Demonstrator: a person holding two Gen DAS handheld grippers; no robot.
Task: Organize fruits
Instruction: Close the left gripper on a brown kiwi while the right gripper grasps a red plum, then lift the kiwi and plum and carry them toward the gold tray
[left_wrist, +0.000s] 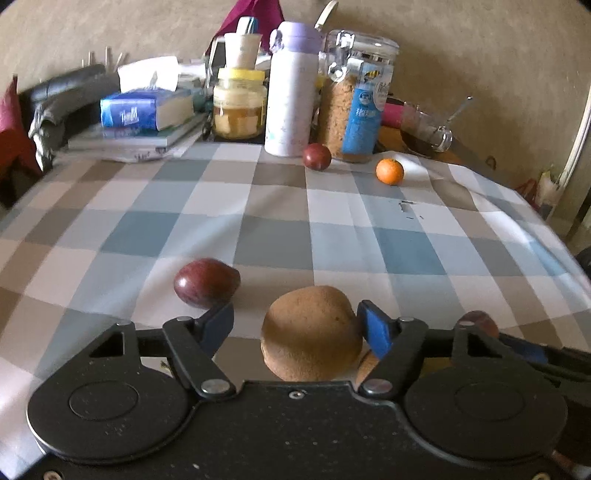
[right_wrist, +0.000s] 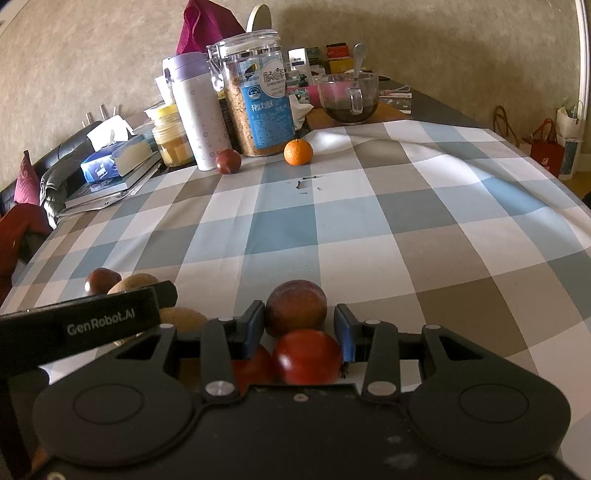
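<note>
- Left wrist view: the left gripper (left_wrist: 295, 326) stands wide, its blue pads on either side of a brown kiwi (left_wrist: 312, 332) at the near edge of the checked tablecloth (left_wrist: 273, 221). The right pad (left_wrist: 376, 332) looks to touch the kiwi's flank; the left pad is apart from it, so nothing is clamped.
- A dark purple plum (left_wrist: 206, 282) lies just beyond the left pad, and a second brown fruit peeps from behind the kiwi. At the far edge another plum (left_wrist: 317, 156) sits beside the white flask (left_wrist: 291, 92), with a small orange (left_wrist: 389, 171) near the clip-top jar (left_wrist: 356, 96).
- The kiwi I judge light, fuzzy enough to grip, yet soft: take it across its middle, gently.
- Right wrist view: the right gripper (right_wrist: 299, 328) is partly spread around two reddish fruits at the near edge, a red plum (right_wrist: 306, 356) low between the pads and a duller one (right_wrist: 295, 312) just beyond. Whether the pads press either, I cannot tell.
- Smooth, round skins will likely slip and roll; grasp at the widest part, lightly.
</note>
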